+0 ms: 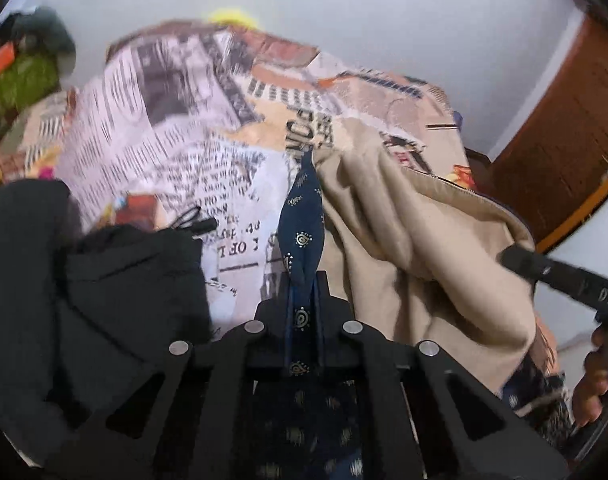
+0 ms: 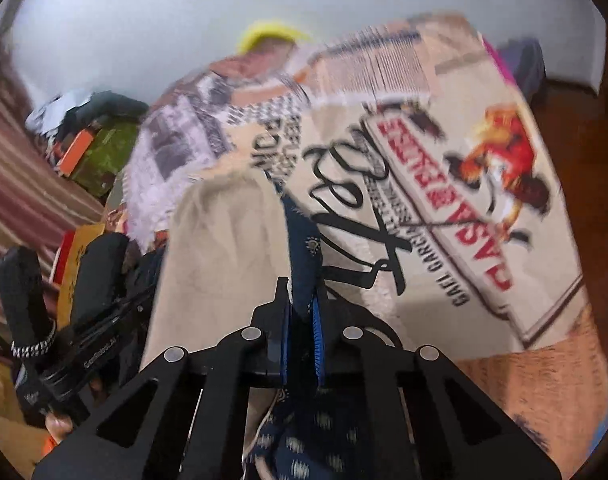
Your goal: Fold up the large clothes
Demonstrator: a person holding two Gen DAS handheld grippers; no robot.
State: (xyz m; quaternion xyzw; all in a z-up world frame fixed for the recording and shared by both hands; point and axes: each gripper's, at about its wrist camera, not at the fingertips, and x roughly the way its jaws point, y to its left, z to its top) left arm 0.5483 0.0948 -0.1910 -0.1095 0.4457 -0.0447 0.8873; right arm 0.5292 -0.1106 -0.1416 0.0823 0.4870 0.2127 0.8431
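A large garment, navy blue with small gold motifs [image 1: 301, 236] on one face and plain beige [image 1: 388, 216] on the other, lies over a bed. My left gripper [image 1: 304, 280] is shut on a fold of its navy edge, which runs back between the closed jaws. In the right wrist view my right gripper [image 2: 301, 300] is likewise shut on a bunched navy edge [image 2: 308, 256], with the beige face [image 2: 219, 264] hanging to its left. The other gripper [image 1: 564, 280] shows at the right edge of the left wrist view, and the left one [image 2: 63, 320] at the lower left of the right wrist view.
A newspaper-print bedsheet [image 2: 444, 184] covers the bed. Dark folded clothes [image 1: 103, 292] lie at the left. A green and orange pile [image 2: 99, 152] sits at the far left by a striped cloth [image 2: 19, 184]. A brown wooden door or frame [image 1: 560, 132] stands at the right against a pale wall [image 1: 344, 4].
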